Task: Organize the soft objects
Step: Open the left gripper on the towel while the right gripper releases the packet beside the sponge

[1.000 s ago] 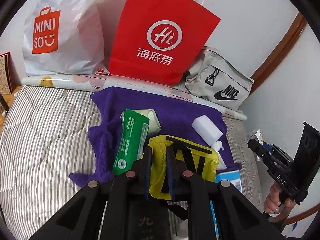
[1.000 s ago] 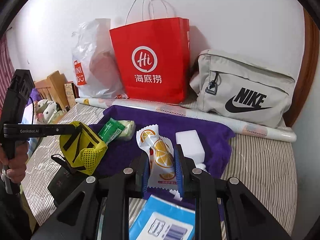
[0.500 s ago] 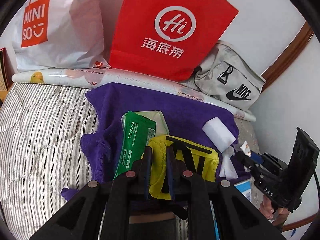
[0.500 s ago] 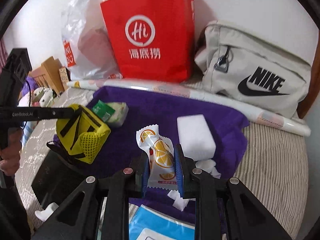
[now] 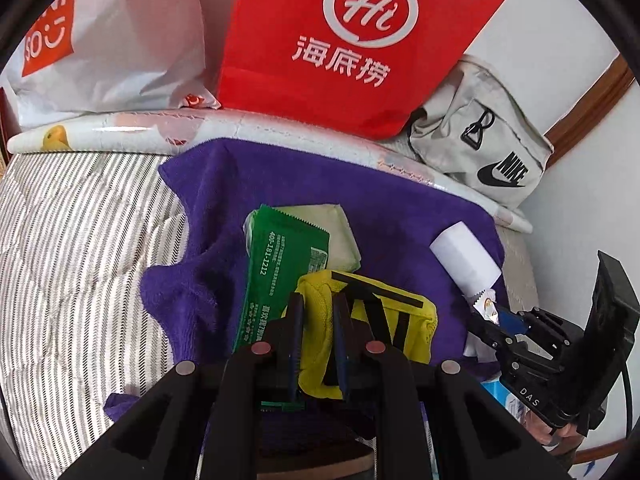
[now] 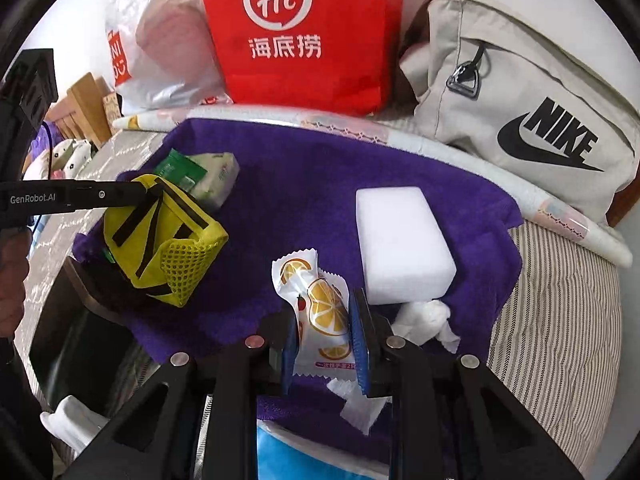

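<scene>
My left wrist fisheye looks steeply down, close over the purple fleece towel (image 5: pixel 248 184); my right wrist fisheye does likewise from further right. Both face the red paper shopping bag (image 5: pixel 352 40) (image 6: pixel 296 32) and share that towel (image 6: pixel 304 184).

the towel (image 6: pixel 320 184) is deep purple, spread over bedding (image 5: pixel 80 248) striped grey and white. the pouch (image 6: pixel 160 248) is bright yellow with black straps and a yellow mesh side. the snack packet (image 6: pixel 320 308) is white, printed with orange slices. the sponge block (image 6: pixel 400 240) is plain white. the tissue pack (image 5: pixel 280 272) is green with white lettering over a pale cream end. the paper bag (image 5: pixel 352 40) is red with a white logo and white characters. the plastic bag (image 5: pixel 120 40) is white with an orange label. the sling bag (image 6: pixel 520 100) is beige with a black logo. the gripper pads (image 6: pixel 356 344) are blue.
</scene>
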`<state>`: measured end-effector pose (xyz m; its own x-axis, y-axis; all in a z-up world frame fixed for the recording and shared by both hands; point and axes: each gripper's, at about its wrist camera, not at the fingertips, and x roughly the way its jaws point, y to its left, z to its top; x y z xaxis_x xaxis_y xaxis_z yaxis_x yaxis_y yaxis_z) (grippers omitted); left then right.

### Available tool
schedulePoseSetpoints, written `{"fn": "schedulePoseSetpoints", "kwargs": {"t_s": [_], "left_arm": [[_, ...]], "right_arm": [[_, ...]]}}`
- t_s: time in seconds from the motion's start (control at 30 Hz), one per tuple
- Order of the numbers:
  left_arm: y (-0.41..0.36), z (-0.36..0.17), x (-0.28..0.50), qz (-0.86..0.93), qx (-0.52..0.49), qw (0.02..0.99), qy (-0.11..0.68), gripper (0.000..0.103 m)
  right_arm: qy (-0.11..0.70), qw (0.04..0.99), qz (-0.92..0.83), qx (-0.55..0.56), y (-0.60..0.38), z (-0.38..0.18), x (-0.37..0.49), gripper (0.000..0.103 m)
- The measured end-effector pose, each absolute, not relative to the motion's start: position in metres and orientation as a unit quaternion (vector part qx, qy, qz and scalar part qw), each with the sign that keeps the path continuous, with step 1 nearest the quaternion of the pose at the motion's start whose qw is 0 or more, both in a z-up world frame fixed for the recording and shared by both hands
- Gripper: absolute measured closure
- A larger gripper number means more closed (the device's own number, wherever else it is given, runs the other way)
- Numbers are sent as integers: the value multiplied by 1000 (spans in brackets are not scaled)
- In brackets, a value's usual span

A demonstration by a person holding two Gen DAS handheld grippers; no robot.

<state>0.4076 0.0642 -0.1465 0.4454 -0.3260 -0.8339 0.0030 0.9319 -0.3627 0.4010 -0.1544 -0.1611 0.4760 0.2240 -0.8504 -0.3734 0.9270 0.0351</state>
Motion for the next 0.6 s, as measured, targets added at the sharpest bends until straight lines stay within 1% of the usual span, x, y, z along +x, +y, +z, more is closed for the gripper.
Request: {"fn": "schedulePoseSetpoints", "kwargs": {"t_s": [0.33, 0.4, 0.47, 0.5, 0.53, 0.57, 0.6], "left_arm": [[56, -149, 412, -105, -145, 835, 521, 89], [55, -149, 412, -106, -143, 835, 521, 88], [54, -149, 411, -112, -144, 833, 523, 86], [54, -149, 411, -113, -146, 832, 523, 85], [55, -149, 410, -114, -148, 832, 522, 83], [55, -148, 410, -115, -149, 832, 521, 80], [56, -147, 409, -115, -150, 833, 521, 78]], "right_arm": [[499, 846, 172, -75, -154, -169, 408, 77], [498, 847, 171, -74, -155, -170, 409, 74], [497, 848, 170, -72, -156, -170, 410, 73], [496, 848, 170, -70, -156, -170, 410, 69], [496, 848, 170, -69, -157, -169, 410, 67], [497, 848, 172, -67, -157, -169, 410, 62], [496, 848, 174, -65, -157, -169, 410, 60]]}}
